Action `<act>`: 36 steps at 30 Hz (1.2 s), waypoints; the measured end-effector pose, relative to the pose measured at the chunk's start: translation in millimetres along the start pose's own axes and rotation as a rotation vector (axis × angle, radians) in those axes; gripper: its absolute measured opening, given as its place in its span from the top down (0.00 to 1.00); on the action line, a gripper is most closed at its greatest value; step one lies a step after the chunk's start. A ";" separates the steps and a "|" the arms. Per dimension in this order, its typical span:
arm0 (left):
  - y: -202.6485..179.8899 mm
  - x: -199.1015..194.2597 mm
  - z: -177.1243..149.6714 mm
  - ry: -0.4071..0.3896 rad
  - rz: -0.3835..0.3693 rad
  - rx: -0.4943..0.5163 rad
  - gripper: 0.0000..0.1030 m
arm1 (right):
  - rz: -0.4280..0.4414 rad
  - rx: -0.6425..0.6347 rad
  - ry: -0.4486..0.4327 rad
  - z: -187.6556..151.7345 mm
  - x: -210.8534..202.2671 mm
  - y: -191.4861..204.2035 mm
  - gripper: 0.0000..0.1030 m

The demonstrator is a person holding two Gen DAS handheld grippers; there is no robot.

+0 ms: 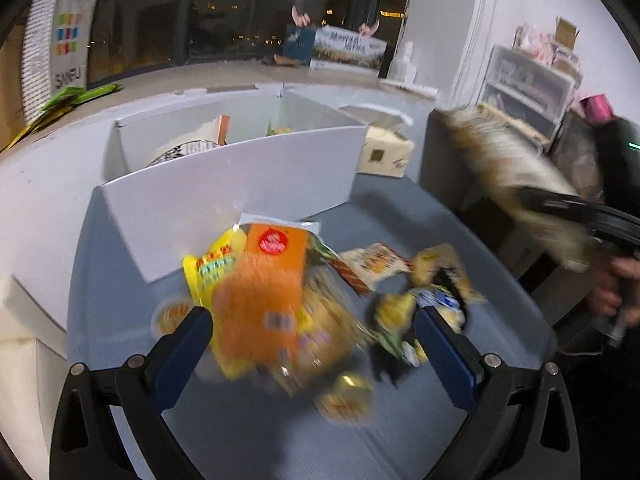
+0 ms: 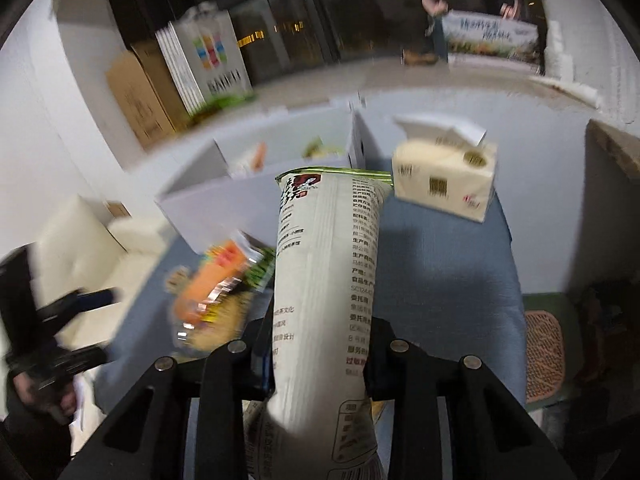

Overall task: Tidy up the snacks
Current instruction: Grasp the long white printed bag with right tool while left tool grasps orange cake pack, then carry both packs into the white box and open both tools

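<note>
Between the 2 fingers of the right gripper [image 2: 320, 364] sits a tall white snack bag [image 2: 326, 280], printed with dark text and topped by a green-edged seal; the fingers are pressed against its sides, clamped on it low down, and the bag stands up and away from the camera over the blue-grey tabletop [image 2: 440, 264]. In the left wrist view the same bag [image 1: 516, 176] shows as a blurred streak at the right edge, above the table.

Just left of the bag lies the snack pile, an orange packet [image 2: 212, 280] uppermost. In the left wrist view that orange packet [image 1: 260, 292] lies over a yellow packet [image 1: 204, 272], with smaller yellow and white wrappers [image 1: 432, 292] scattered to its right; all are smeared by motion. The left gripper [image 1: 312, 332] hovers above this pile with its blue-padded fingers [image 1: 188, 344] spread wide apart, gripping nothing.

Behind the pile stands an open white cardboard box [image 1: 224, 184], a divider splitting it into 2 compartments with some items inside, too blurred to name. To the right of the box, on the table, rests a cream tissue pack [image 2: 444, 176]. Farther back are a striped paper bag [image 2: 208, 60] leaning against the wall, a brown carton [image 2: 136, 96] beside it, and dark windows [image 1: 224, 12].
</note>
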State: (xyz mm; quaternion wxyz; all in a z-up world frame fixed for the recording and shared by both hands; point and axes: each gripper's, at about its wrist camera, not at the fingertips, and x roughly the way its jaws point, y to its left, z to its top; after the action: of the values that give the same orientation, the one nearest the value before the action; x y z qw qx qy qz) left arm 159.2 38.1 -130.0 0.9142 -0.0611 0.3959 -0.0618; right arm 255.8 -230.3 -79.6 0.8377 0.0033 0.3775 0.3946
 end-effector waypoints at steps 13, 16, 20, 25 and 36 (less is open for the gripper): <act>30.1 88.0 11.8 0.186 0.088 0.001 0.11 | 0.106 -0.001 -0.142 -36.7 -62.6 16.8 0.67; 32.0 78.6 11.5 0.174 0.044 -0.019 0.37 | 0.111 0.000 -0.132 -43.3 -57.2 17.4 0.67; 33.8 58.6 6.4 0.131 0.027 -0.029 0.41 | 0.115 0.012 -0.115 -46.8 -46.0 14.4 0.67; 30.1 2.6 0.5 -0.014 -0.018 -0.084 0.41 | 0.114 0.011 -0.108 -46.6 -38.9 18.7 0.67; 59.6 -79.0 51.9 -0.296 -0.091 -0.308 0.41 | 0.110 0.048 -0.130 19.2 -2.9 31.2 0.67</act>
State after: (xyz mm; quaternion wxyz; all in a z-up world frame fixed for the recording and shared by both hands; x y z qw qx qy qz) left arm 147.4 112.8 -47.8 0.9384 -0.2266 0.2590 -0.0322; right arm 246.2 -205.1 -54.6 0.8373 0.0696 0.3309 0.4297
